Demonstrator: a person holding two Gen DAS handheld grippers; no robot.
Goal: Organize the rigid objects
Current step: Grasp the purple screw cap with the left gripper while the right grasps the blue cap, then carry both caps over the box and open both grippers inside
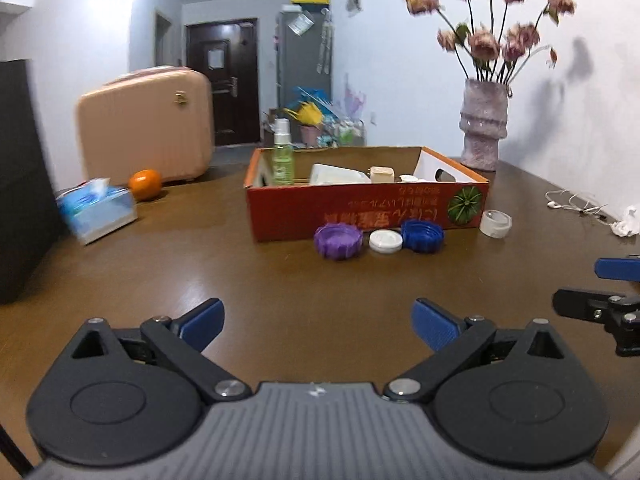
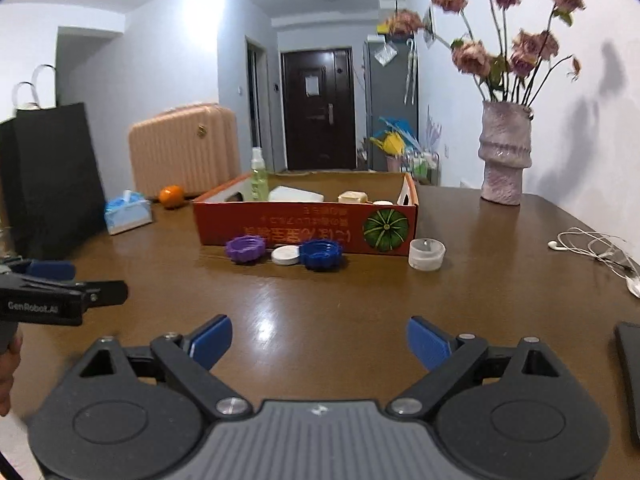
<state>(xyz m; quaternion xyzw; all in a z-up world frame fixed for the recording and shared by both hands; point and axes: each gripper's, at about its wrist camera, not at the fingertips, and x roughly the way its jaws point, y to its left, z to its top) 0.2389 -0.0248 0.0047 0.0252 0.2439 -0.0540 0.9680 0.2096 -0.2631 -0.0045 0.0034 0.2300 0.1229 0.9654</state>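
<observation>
A red cardboard box (image 1: 360, 212) (image 2: 304, 224) stands mid-table and holds a green spray bottle (image 1: 283, 156) (image 2: 259, 178), a white container and small items. In front of it lie a purple cap (image 1: 339, 241) (image 2: 245, 248), a white lid (image 1: 385, 241) (image 2: 286, 255), a blue cap (image 1: 422, 235) (image 2: 321, 253) and a clear cap (image 1: 495, 223) (image 2: 426, 254). My left gripper (image 1: 318, 326) is open and empty over bare table. My right gripper (image 2: 319, 344) is open and empty too. Each gripper shows at the edge of the other's view.
A vase of dried flowers (image 1: 483, 128) (image 2: 505, 156) stands back right. White earphones (image 1: 576, 204) (image 2: 592, 250) lie at the right. A tissue pack (image 1: 98, 210) (image 2: 128, 210), an orange (image 1: 145, 185) (image 2: 172, 195) and a black bag (image 2: 52, 176) are at the left.
</observation>
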